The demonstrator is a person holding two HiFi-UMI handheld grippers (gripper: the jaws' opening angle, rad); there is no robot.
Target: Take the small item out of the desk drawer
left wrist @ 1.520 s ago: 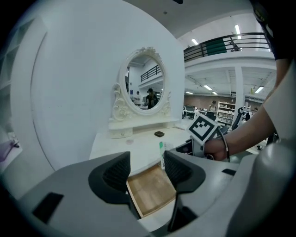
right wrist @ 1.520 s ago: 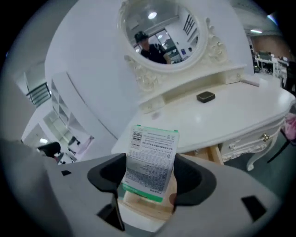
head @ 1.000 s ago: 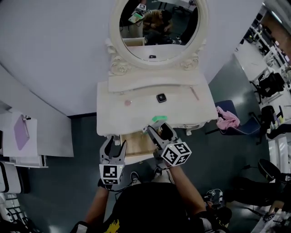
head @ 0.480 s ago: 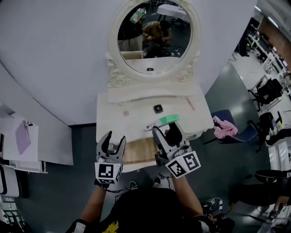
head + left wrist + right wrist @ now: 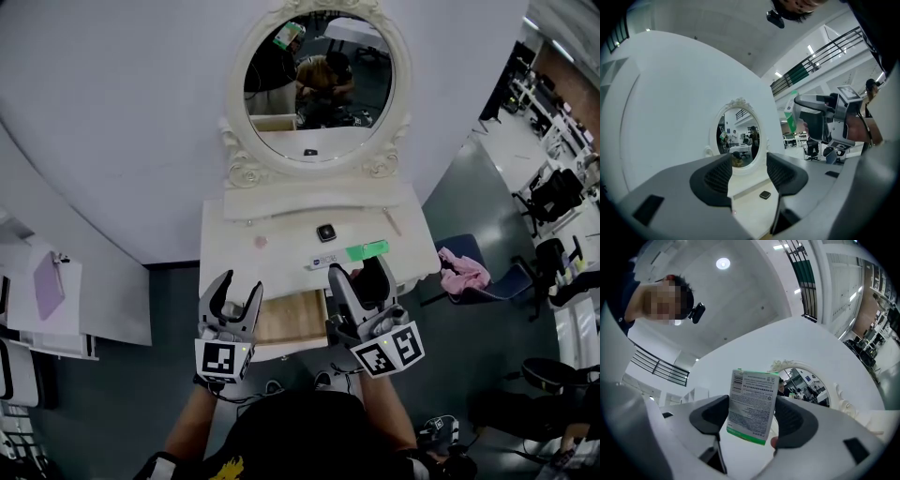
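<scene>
Standing against a white wall, the vanity's surface [image 5: 281, 258] carries an oval mirror [image 5: 319, 84] at its back. Below its front edge the drawer [image 5: 291, 319] is pulled out, with its wooden bottom showing. The right gripper [image 5: 361, 272] is held over the surface's front edge, just right of the drawer, jaws clamped on a small green-and-white box [image 5: 752, 404] that sticks out past their tips. The left gripper [image 5: 237, 286] hovers at the drawer's left end, jaws apart with nothing between them. A small black object [image 5: 325, 232] lies on the surface near the mirror's base.
</scene>
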